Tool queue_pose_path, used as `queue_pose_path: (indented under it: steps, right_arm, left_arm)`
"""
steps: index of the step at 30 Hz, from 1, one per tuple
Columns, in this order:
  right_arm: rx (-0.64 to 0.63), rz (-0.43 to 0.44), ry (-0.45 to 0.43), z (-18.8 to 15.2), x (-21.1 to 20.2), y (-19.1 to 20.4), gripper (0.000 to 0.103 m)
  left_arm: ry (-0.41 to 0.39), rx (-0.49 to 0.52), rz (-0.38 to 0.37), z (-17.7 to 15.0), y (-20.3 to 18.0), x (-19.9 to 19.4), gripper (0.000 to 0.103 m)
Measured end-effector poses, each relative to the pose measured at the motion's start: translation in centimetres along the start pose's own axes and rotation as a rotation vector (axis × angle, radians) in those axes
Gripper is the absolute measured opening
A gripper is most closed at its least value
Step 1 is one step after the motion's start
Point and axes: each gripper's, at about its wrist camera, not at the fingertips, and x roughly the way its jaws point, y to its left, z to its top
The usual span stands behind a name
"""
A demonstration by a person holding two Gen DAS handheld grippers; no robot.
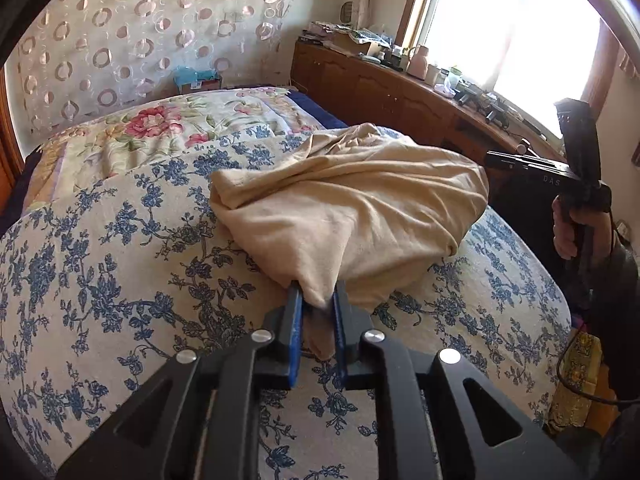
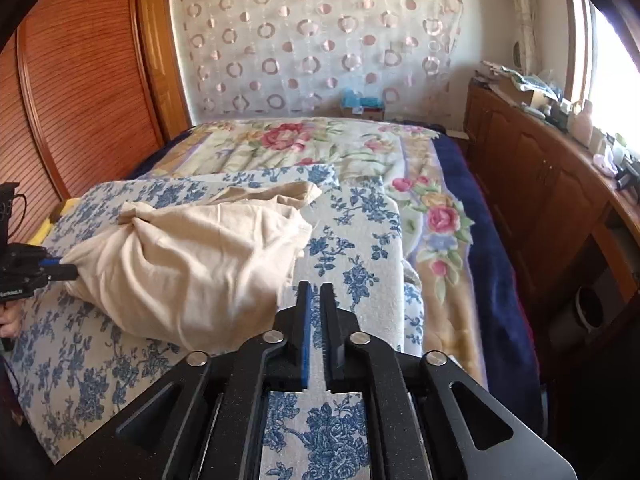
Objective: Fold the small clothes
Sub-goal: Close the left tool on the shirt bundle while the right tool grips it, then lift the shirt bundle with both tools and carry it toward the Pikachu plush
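A crumpled beige garment [image 1: 352,200] lies bunched on the blue-flowered cloth [image 1: 120,248] that covers the bed. My left gripper [image 1: 318,298] is shut on the garment's near edge, with fabric pinched between the blue pads. In the right wrist view the garment [image 2: 192,264] lies to the left and the left gripper [image 2: 60,266] grips its far left end. My right gripper [image 2: 316,292] hovers just right of the garment, with its jaws nearly together and nothing between them. The right gripper also shows in the left wrist view [image 1: 576,176], held in a hand beyond the garment.
A rose-patterned blanket [image 2: 436,216] covers the rest of the bed. A wooden cabinet [image 2: 552,192] with clutter runs along the window side. A wooden slatted door [image 2: 80,92] stands to the left. A circle-patterned curtain [image 2: 320,40] hangs at the back.
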Motion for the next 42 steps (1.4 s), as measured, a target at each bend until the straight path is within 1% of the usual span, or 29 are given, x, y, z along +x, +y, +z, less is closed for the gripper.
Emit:
queue_pose_path:
  steps: [1,2,3,4,6,8,11,13,15,16,18,20,21,22,23,24,25,26,27,28,29,31,32,34,35,36,38,40,42]
  right_arm:
    - [0.006,-0.003,-0.006,0.2,-0.1,0.1,0.024]
    - [0.014,0.003,-0.016,0.4,-0.1,0.0,0.048]
    - [0.026,0.016,-0.028,0.6,-0.2,0.1,0.067]
    - [0.038,0.03,-0.037,0.9,0.1,0.2,0.07]
    - [0.044,0.063,-0.023,1.5,1.3,0.6,0.073]
    - [0.063,0.084,0.02,1.6,3.1,0.9,0.073]
    - [0.089,0.109,0.084,1.5,6.2,1.3,0.073]
    - [0.109,0.111,0.117,1.3,7.5,1.3,0.073]
    - [0.126,0.123,0.151,1.0,8.4,1.4,0.074]
    - [0.136,0.128,0.156,0.9,8.6,1.3,0.074]
    - [0.152,0.153,0.169,0.8,8.9,1.4,0.074]
    - [0.143,0.153,0.176,0.9,9.0,1.7,0.075]
    - [0.141,0.154,0.182,0.9,8.9,1.7,0.068]
    - [0.139,0.179,0.187,1.0,8.9,1.9,0.057]
    - [0.141,0.223,0.2,1.0,9.0,2.2,0.036]
    - [0.139,0.252,0.213,1.0,9.0,2.6,0.03]
    - [0.118,0.25,0.207,1.0,8.9,3.1,0.026]
    - [0.094,0.252,0.199,1.1,8.6,3.6,0.02]
    - [0.078,0.257,0.188,1.3,8.2,3.8,0.017]
    - [0.069,0.264,0.168,1.7,7.7,4.0,0.016]
    - [0.064,0.266,0.145,2.3,6.9,4.2,0.015]
    - [0.029,0.276,0.078,4.4,4.5,5.3,0.013]
    - [0.016,0.285,0.053,5.5,3.5,5.8,0.013]
    - [-0.024,0.296,-0.011,8.2,1.2,7.7,0.013]
    - [-0.046,0.304,-0.047,9.5,0.3,8.9,0.013]
    - [-0.058,0.312,-0.058,10.5,0.3,9.9,0.013]
    - [-0.116,0.332,-0.042,12.0,0.9,12.9,0.013]
    - [-0.177,0.344,-0.042,13.2,1.8,16.1,0.012]
    - [-0.219,0.369,-0.045,14.7,3.2,19.7,0.012]
  left_arm:
    - [-0.014,0.0,0.007,0.3,0.1,-0.3,0.025]
    - [-0.04,-0.004,0.016,0.7,0.2,-0.7,0.035]
    - [-0.053,-0.013,0.016,1.0,0.6,-0.9,0.04]
    - [-0.066,-0.029,0.01,1.4,0.9,-1.1,0.042]
    - [-0.076,-0.074,0.006,2.3,1.7,-1.0,0.053]
    - [-0.054,-0.102,0.014,2.7,2.3,0.0,0.057]
    - [0.033,-0.151,0.013,2.8,3.6,2.8,0.057]
    - [0.067,-0.164,0.014,2.6,4.0,4.2,0.057]
    - [0.099,-0.183,-0.004,2.1,4.2,5.4,0.057]
    - [0.083,-0.189,-0.011,2.0,4.2,5.5,0.058]
    - [0.088,-0.192,-0.021,2.1,4.0,5.8,0.058]
    - [0.094,-0.19,-0.042,2.2,3.8,5.9,0.058]
    - [0.094,-0.194,-0.073,2.3,3.8,6.1,0.058]
    - [0.093,-0.194,-0.092,2.3,3.7,6.2,0.057]
    - [0.094,-0.193,-0.105,2.4,3.6,6.2,0.044]
    - [0.106,-0.195,-0.131,2.5,3.6,6.4,0.022]
    - [0.117,-0.208,-0.158,2.5,3.8,6.5,0.015]
    - [0.111,-0.217,-0.175,2.6,3.9,6.4,0.013]
    - [0.093,-0.21,-0.18,2.7,3.9,5.9,0.011]
    - [0.064,-0.206,-0.194,2.9,3.8,5.1,0.011]
    - [0.016,-0.224,-0.214,3.2,4.1,3.4,0.011]
    - [-0.05,-0.256,-0.239,3.4,4.9,0.2,0.011]
    - [-0.112,-0.276,-0.236,3.4,5.6,-2.3,0.011]
    - [-0.169,-0.284,-0.204,3.1,7.0,-5.3,0.011]
    - [-0.192,-0.295,-0.165,2.7,8.1,-7.0,0.011]
    - [-0.21,-0.292,-0.134,2.3,8.8,-8.3,0.011]
    - [-0.253,-0.296,-0.099,1.4,10.2,-10.5,0.011]
    - [-0.289,-0.322,-0.051,0.1,12.0,-12.8,0.011]
    - [-0.33,-0.342,0.02,-1.3,13.7,-15.0,0.011]
